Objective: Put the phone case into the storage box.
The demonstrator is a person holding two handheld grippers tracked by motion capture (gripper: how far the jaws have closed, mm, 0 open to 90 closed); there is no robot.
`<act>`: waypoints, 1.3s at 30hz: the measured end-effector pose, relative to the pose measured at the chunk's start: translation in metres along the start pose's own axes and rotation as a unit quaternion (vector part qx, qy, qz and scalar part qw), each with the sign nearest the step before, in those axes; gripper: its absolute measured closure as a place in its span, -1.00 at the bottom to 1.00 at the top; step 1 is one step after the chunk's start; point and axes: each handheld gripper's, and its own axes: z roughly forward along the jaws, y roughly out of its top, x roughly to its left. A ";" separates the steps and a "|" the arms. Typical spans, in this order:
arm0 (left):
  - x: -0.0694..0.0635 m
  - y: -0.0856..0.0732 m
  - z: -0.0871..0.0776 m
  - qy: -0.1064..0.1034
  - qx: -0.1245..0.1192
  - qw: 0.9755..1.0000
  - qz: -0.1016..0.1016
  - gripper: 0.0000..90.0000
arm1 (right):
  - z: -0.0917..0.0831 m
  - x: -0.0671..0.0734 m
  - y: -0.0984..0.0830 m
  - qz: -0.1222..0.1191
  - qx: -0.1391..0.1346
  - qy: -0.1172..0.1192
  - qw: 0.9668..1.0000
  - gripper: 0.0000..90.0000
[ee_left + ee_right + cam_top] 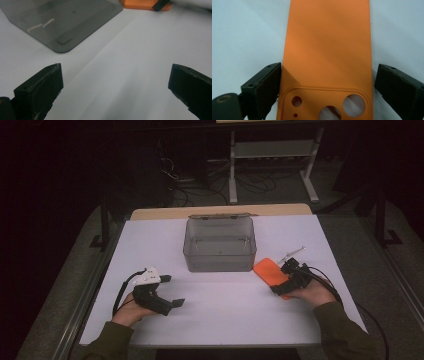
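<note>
Straddling: our right gripper (327,82) sits over the camera-hole end of the orange case (327,50), one black jaw on each long edge.
Right jaws: spread wide; in the right gripper view the left one lies just against the case's edge, while the right one stands a sliver clear of the other edge. We see no squeeze on it, so we count it as released.
Case: flat on the white table (225,315), back side up, its camera cutouts nearest our right gripper. In the high view the case (267,270) lies just right of the box's front right corner, under our right hand (312,295).
Left gripper: in the high view our left gripper (167,292) is at the table's front left, well apart from the case, jaws pointing right.
Left jaws: released and wide apart, with bare table between them in the left gripper view (115,82); they hold and touch nothing.
Box: a smoky clear box (220,245) stands open at mid-table, toward the far side; its near corner (62,27) shows ahead of our left jaws.
Hands: our left hand (131,312) wraps the left gripper's grip.
</note>
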 end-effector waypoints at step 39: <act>0.000 0.000 0.000 0.000 0.000 1.000 0.000 -1.00 | -0.017 -0.003 0.002 -0.002 -0.011 0.017 1.000 -0.66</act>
